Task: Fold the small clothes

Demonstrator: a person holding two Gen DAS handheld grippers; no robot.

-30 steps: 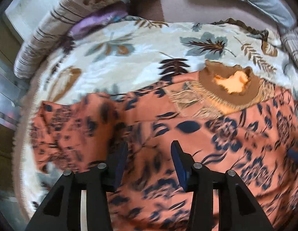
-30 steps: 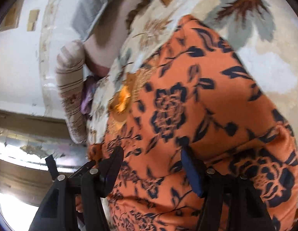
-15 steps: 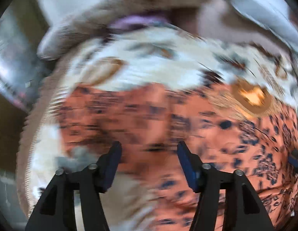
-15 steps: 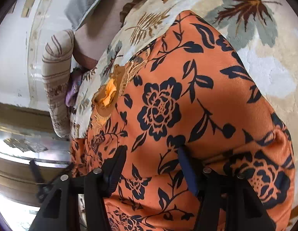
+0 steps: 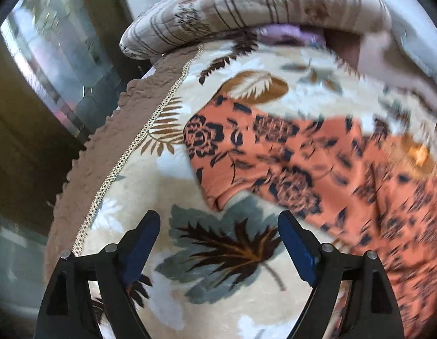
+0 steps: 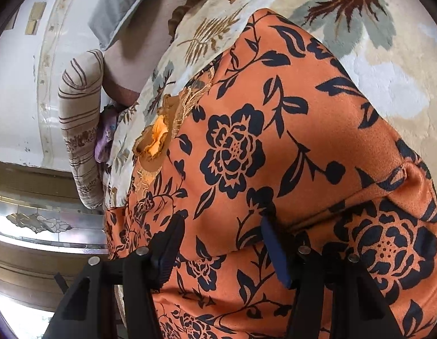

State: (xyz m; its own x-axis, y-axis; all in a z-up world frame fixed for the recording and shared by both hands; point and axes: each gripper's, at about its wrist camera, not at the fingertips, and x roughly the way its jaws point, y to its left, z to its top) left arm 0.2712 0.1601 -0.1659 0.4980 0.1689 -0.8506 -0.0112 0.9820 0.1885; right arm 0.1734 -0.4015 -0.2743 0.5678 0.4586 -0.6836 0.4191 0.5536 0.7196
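Leaf-patterned cream blanket (image 5: 218, 254) under my left gripper (image 5: 218, 243), spread wide, empty; orange navy-flowered garment's sleeve (image 5: 246, 152) at one o'clock, running rightward. My right gripper (image 6: 221, 243) gapes, holding nothing, over the garment.

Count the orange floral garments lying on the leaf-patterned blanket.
1: the orange garment with navy flowers lies spread on the cream leaf-patterned blanket, right of the left gripper and under the right gripper. Others may lie outside view.

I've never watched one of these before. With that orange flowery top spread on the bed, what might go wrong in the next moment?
The left gripper is open over the leaf-patterned blanket, short of the sleeve; closing there might pinch blanket along with cloth. The right gripper is open low over the orange top, beside a fold ridge; it may bunch extra layers, leaving a crooked fold.
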